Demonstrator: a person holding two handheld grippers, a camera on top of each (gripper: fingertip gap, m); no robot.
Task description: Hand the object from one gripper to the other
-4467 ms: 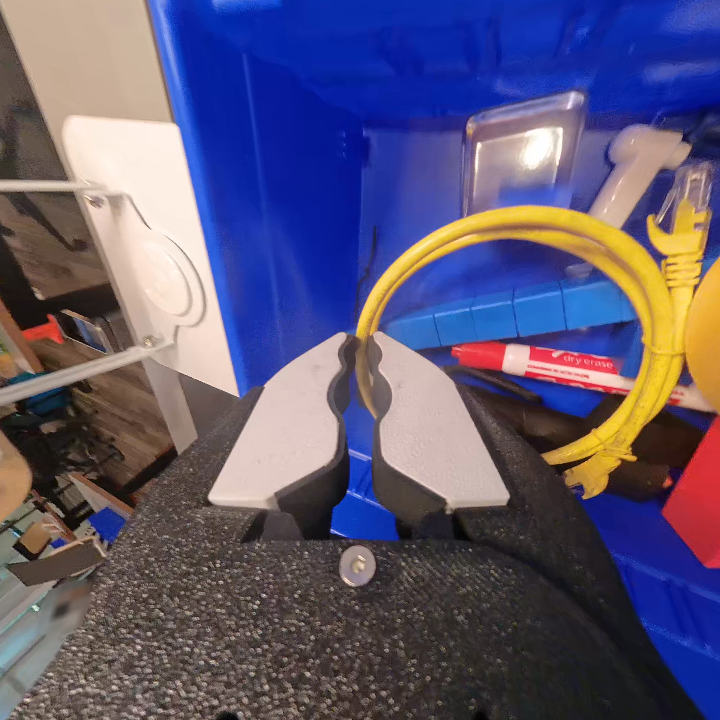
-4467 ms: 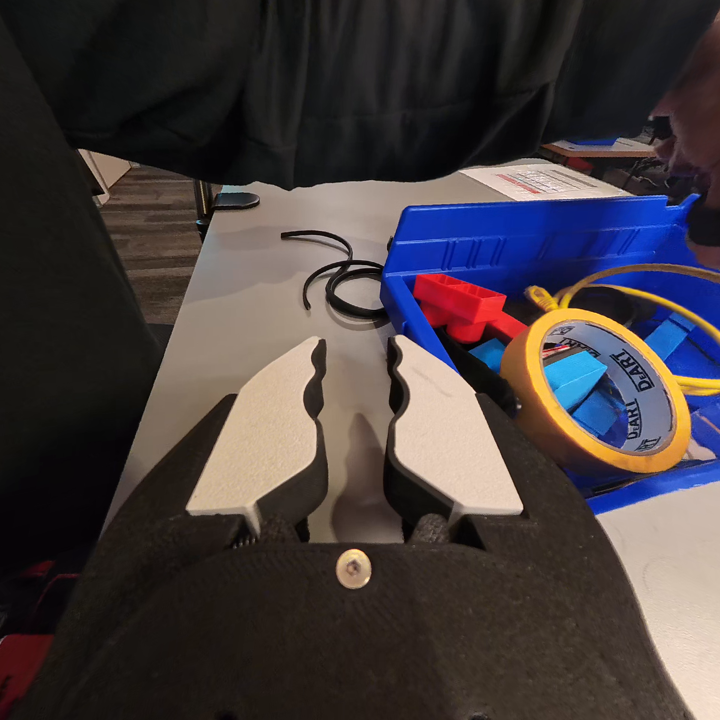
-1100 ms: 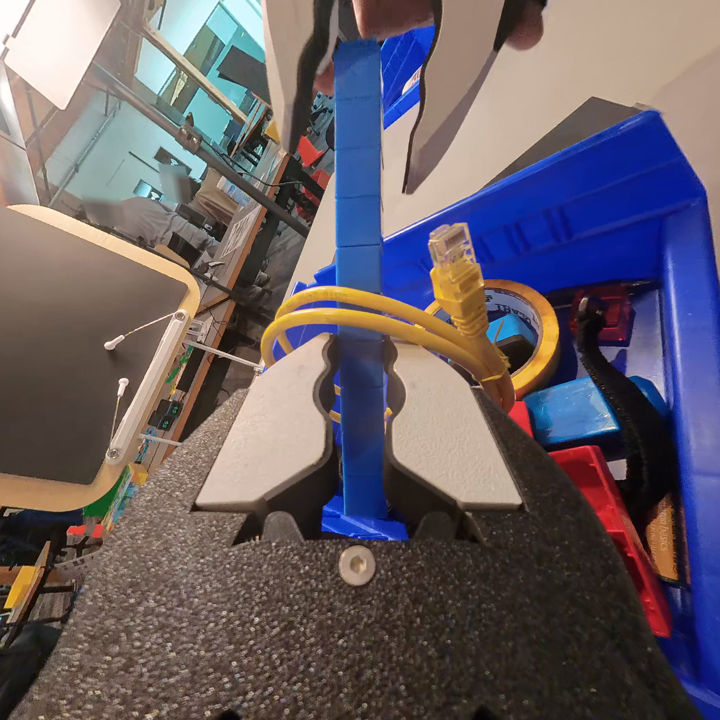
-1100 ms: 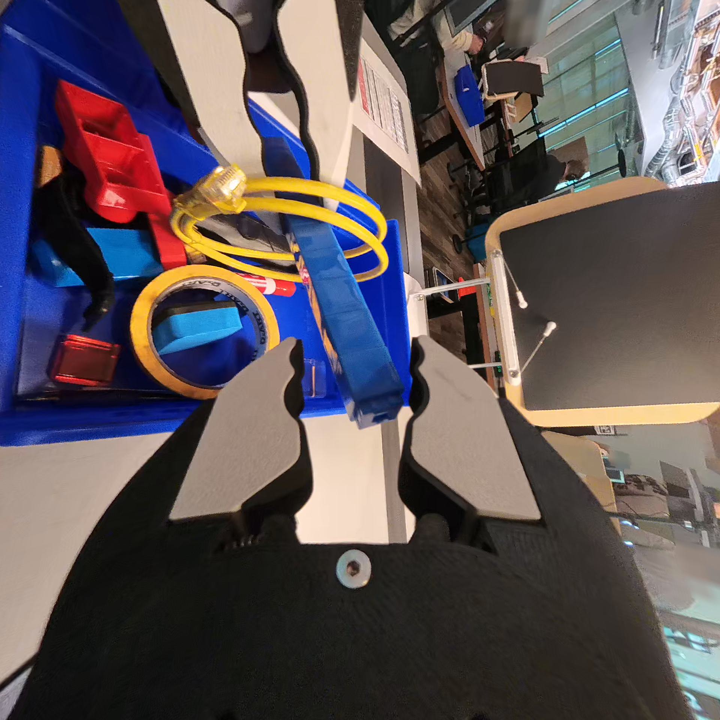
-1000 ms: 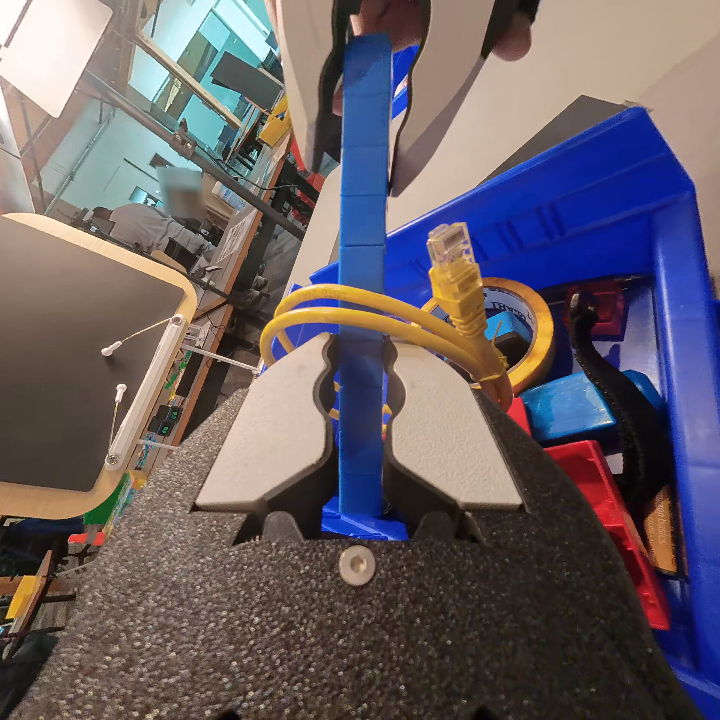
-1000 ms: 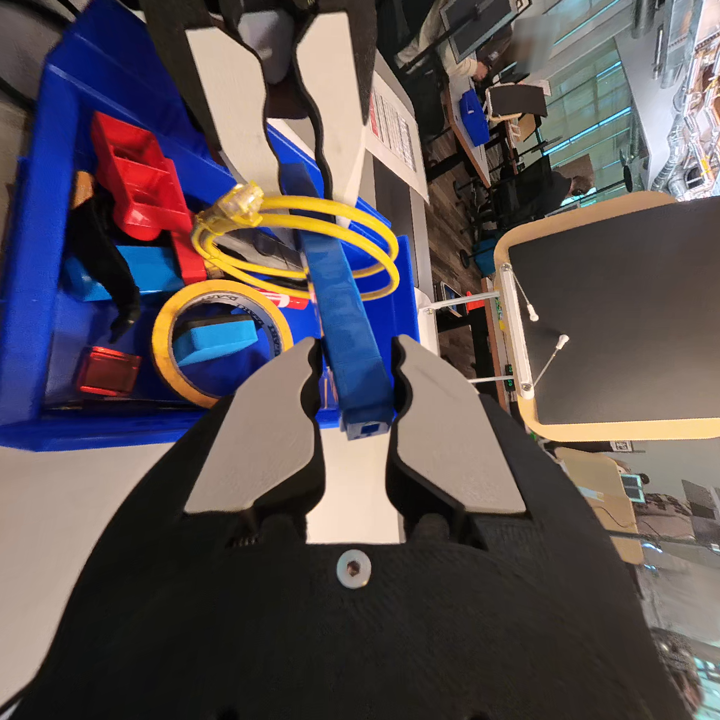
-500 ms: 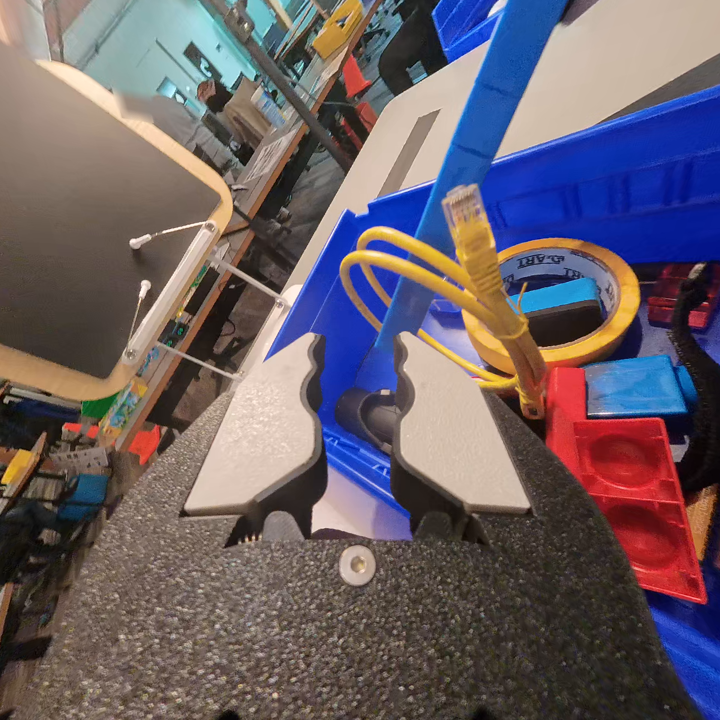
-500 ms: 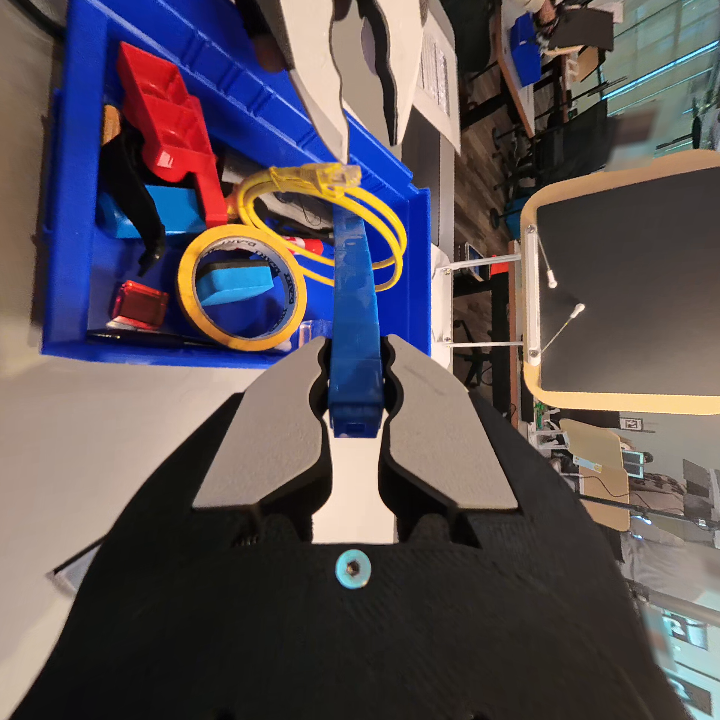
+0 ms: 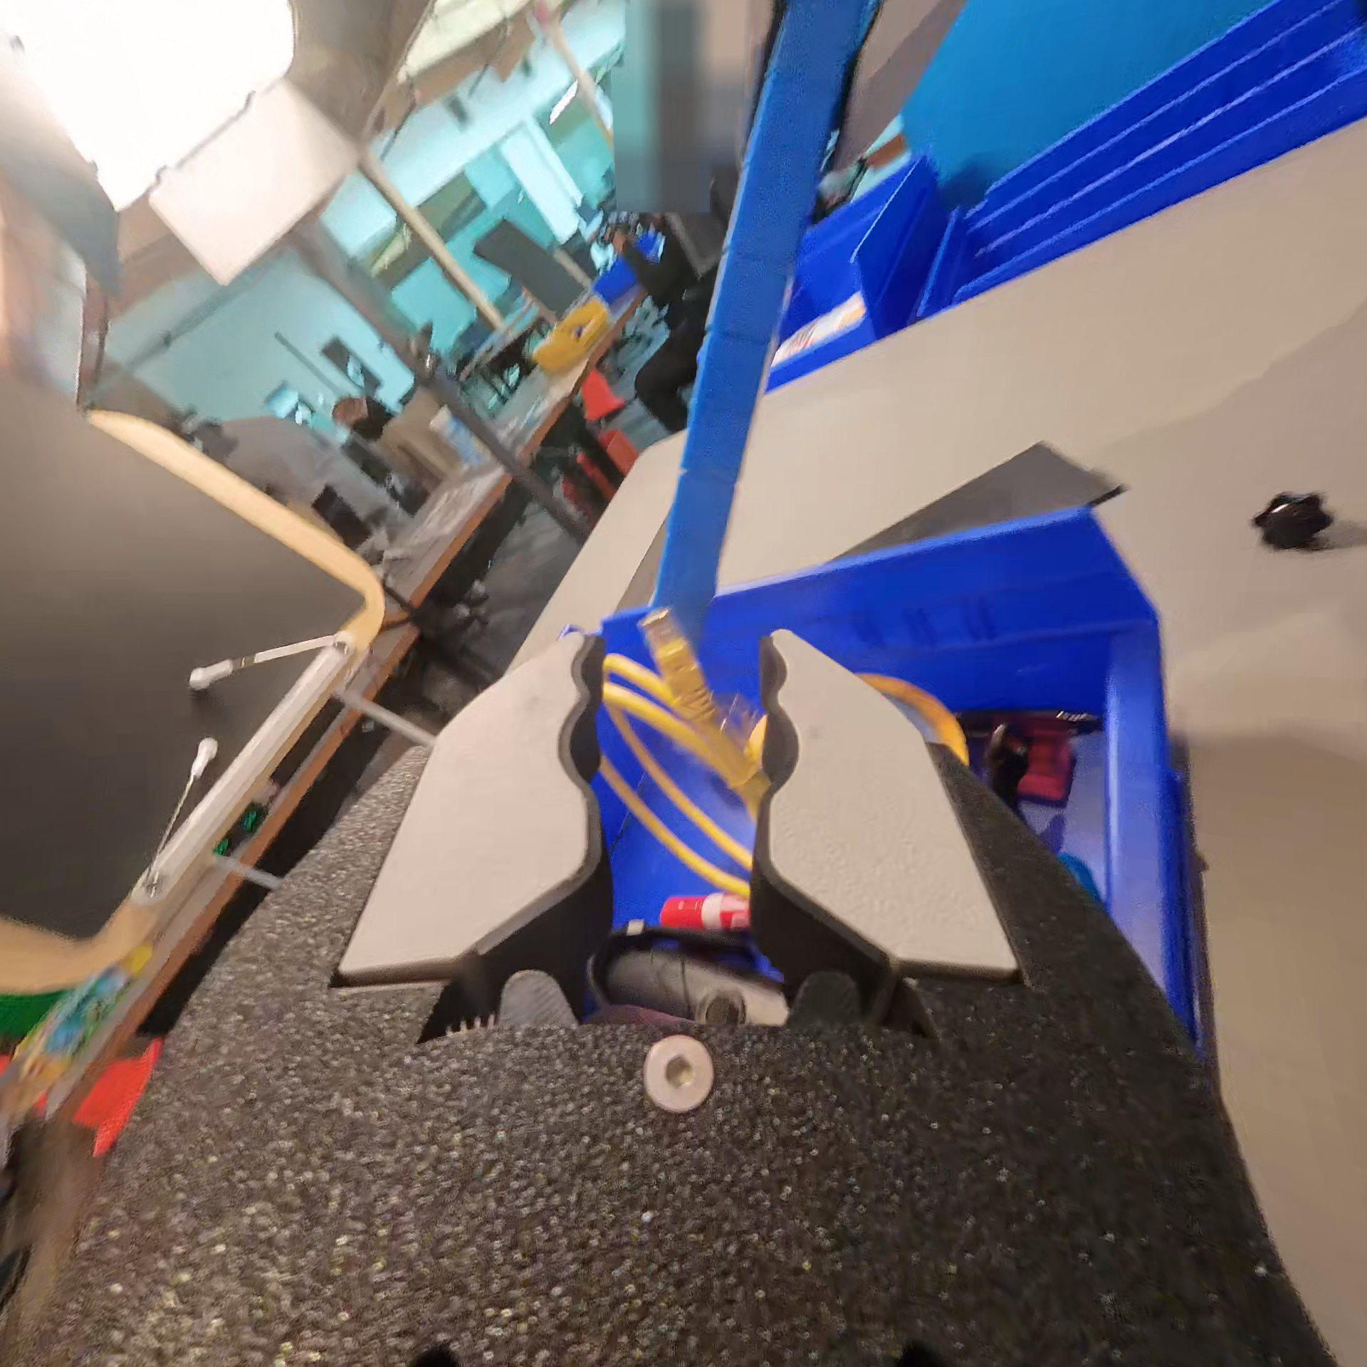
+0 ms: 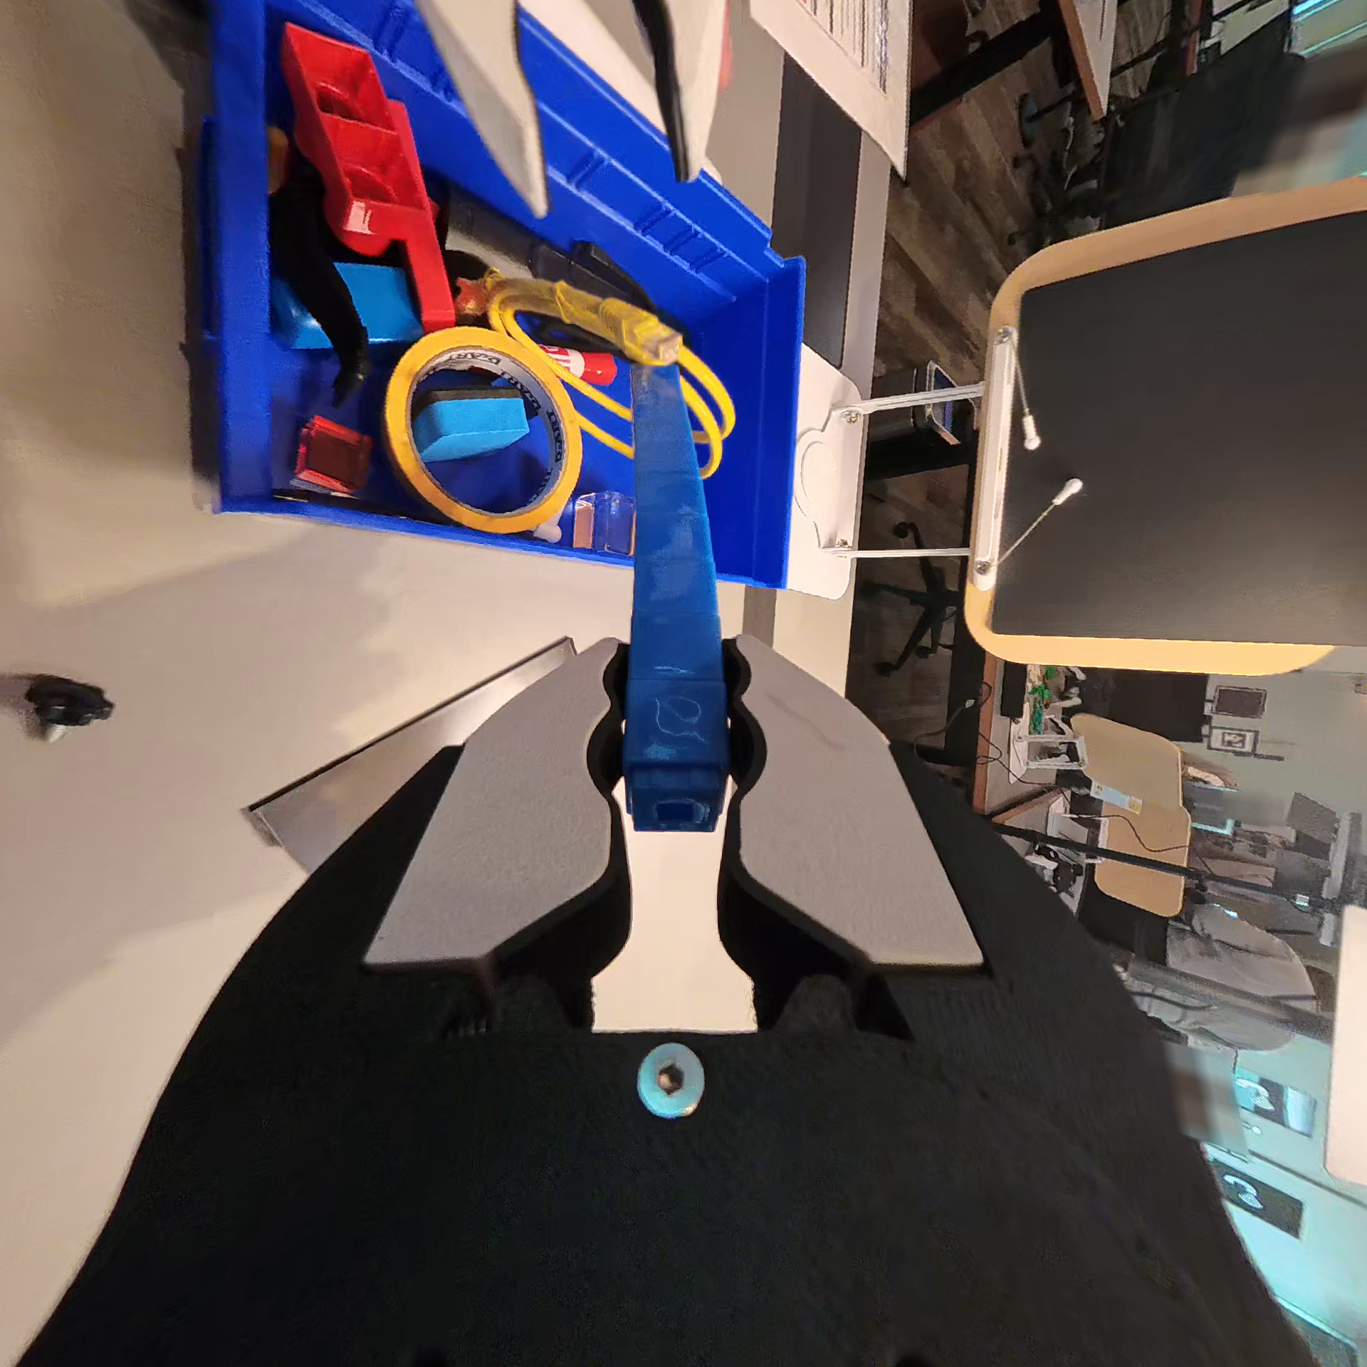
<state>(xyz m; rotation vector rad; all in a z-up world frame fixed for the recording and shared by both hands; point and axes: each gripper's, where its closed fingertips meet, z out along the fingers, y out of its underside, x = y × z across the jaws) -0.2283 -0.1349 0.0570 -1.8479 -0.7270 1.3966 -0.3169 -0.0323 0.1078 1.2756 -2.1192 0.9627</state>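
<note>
Blue bar: one, a long stick of linked blocks, now clamped only in the right tongs, its far end hanging over the blue bin at the table edge. Left tongs are apart and empty; 1 s ago they gripped the bar's lower end. In the bin: one yellow cable, one yellow tape roll, one red block. The cable, looped around the bar before, now lies in the bin.
</note>
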